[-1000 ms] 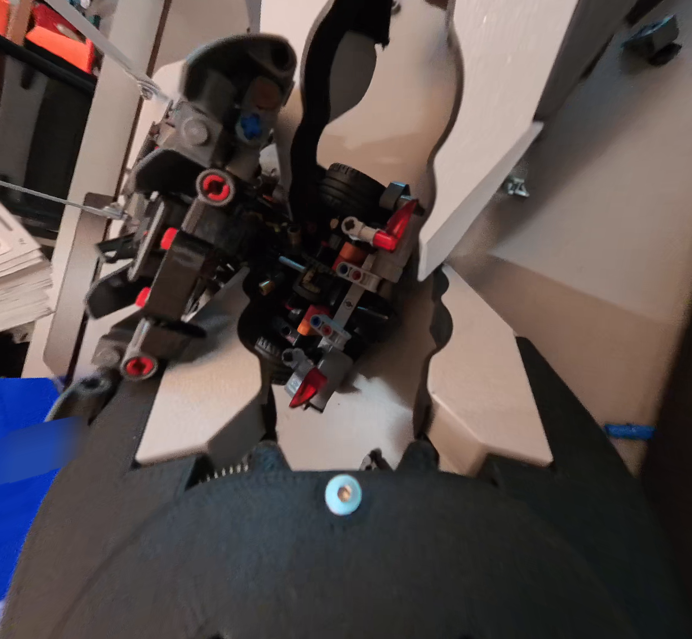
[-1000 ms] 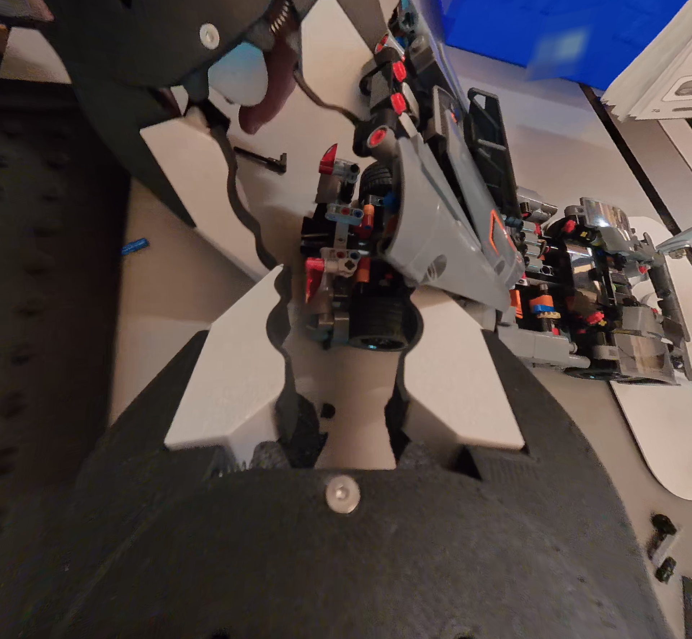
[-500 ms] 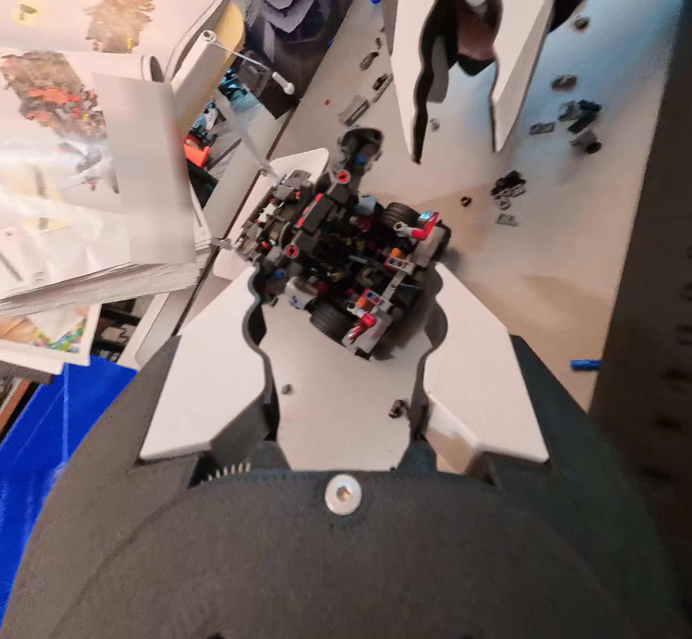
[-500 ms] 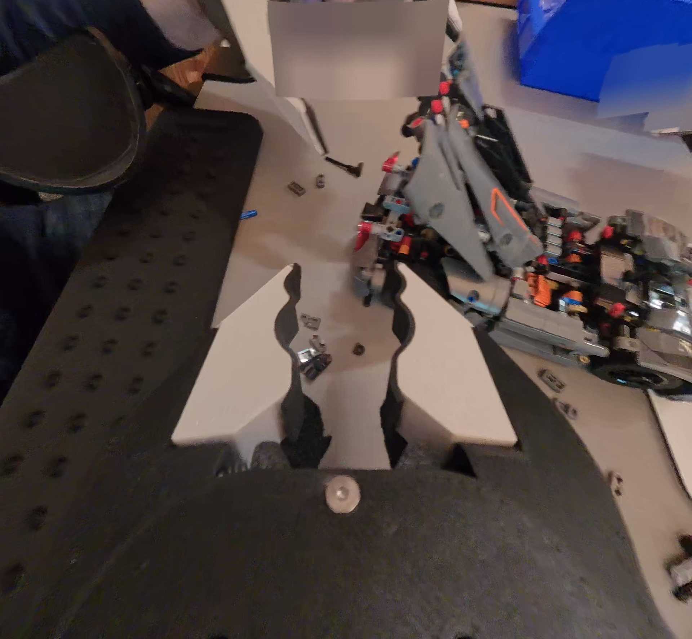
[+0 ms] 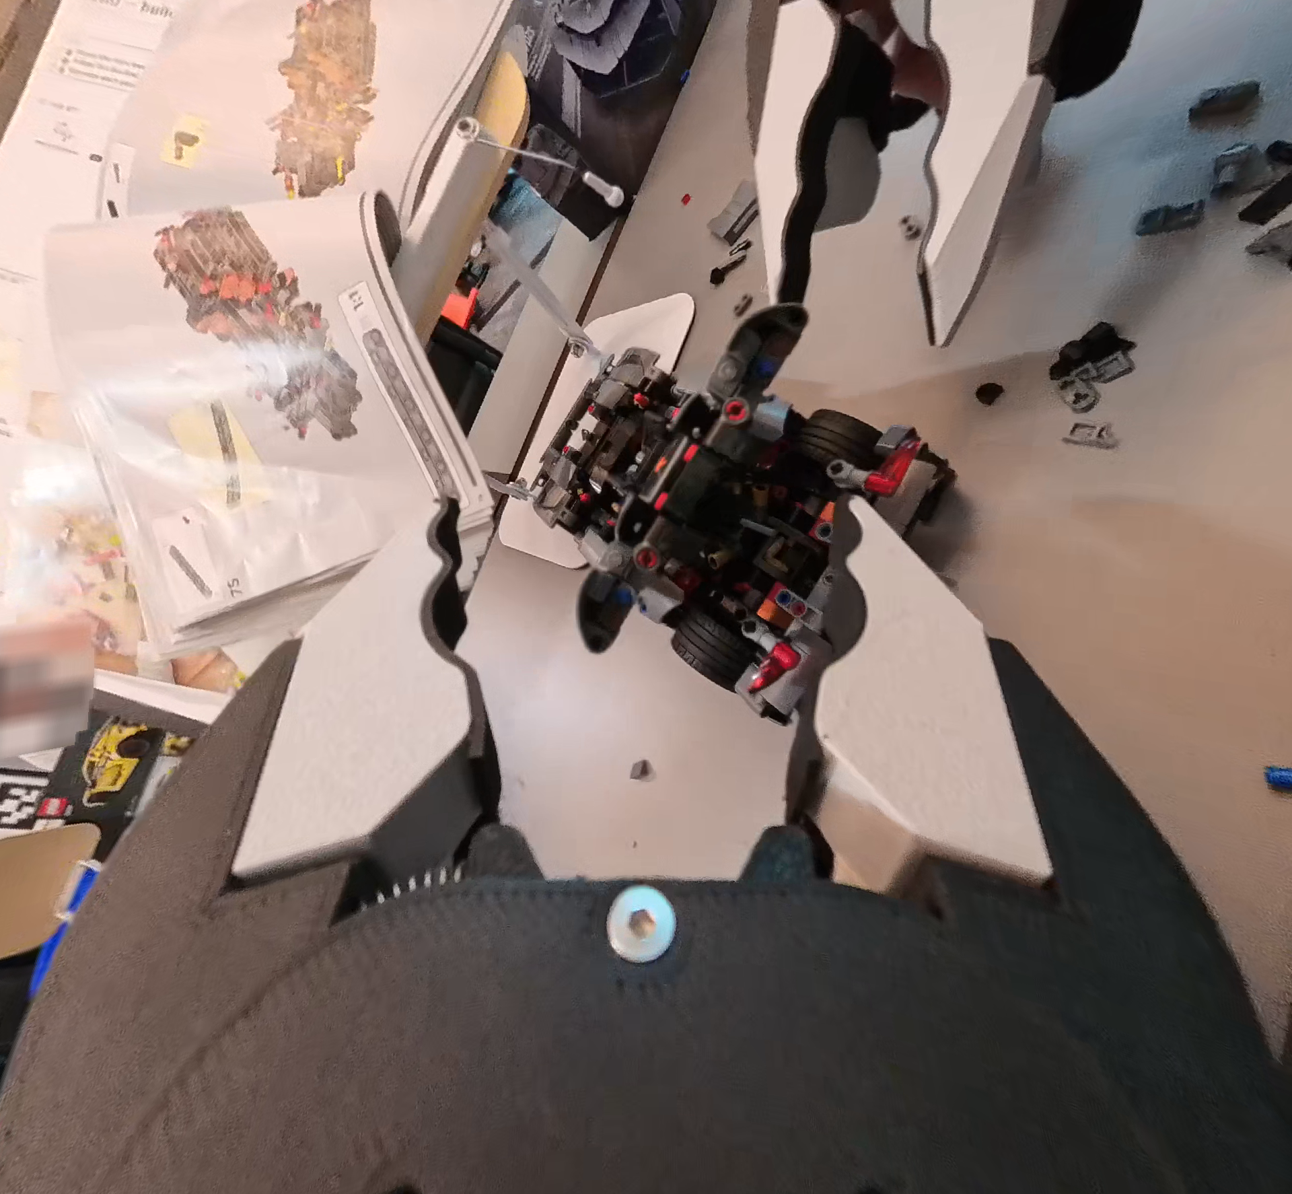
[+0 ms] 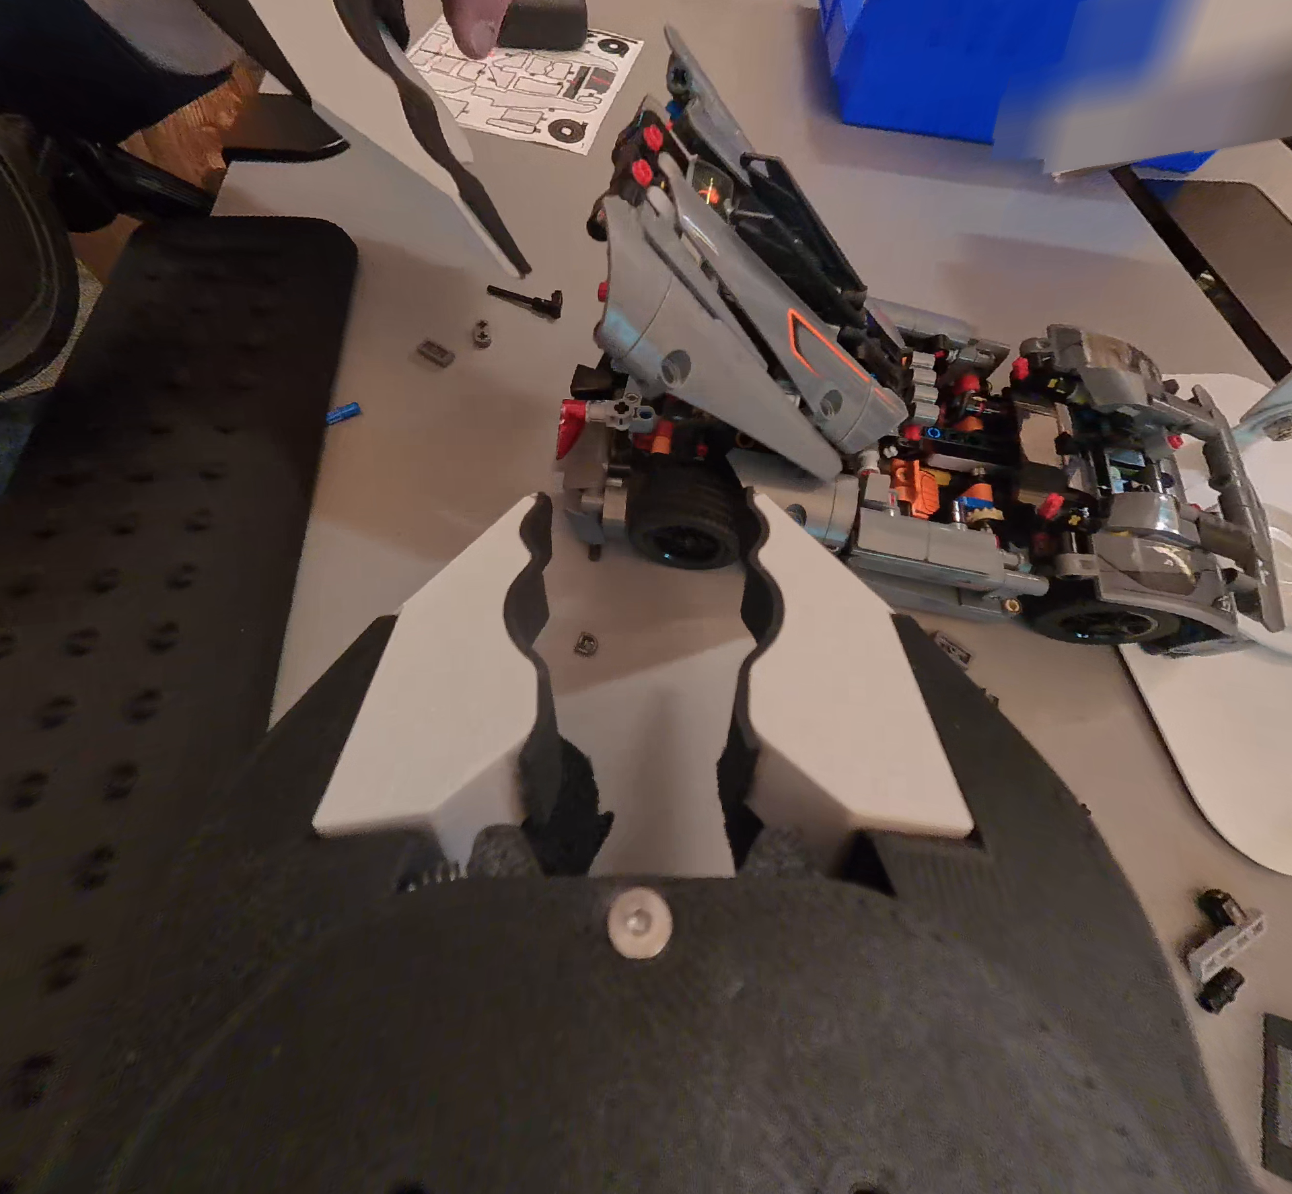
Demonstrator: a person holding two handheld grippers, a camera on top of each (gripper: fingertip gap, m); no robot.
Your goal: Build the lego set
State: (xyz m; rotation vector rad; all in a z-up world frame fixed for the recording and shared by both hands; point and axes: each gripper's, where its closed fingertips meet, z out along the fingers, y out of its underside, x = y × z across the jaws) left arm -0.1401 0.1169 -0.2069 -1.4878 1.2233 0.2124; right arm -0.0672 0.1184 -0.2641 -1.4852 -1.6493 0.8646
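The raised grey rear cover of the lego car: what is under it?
Under the raised grey rear cover, the lego car shows red and orange parts, black frame pieces and a rear wheel. Deeper inside is covered by the panel and too dark to tell.

The grey brick-built car with black tyres (image 6: 804, 433) carries red pins and orange outline trim. At two o'clock sits a bright blue plastic bin (image 6: 979, 27); at nine, a black dimpled mat (image 6: 154, 531). The white gripper fingers (image 6: 447, 692) have black wavy edges.
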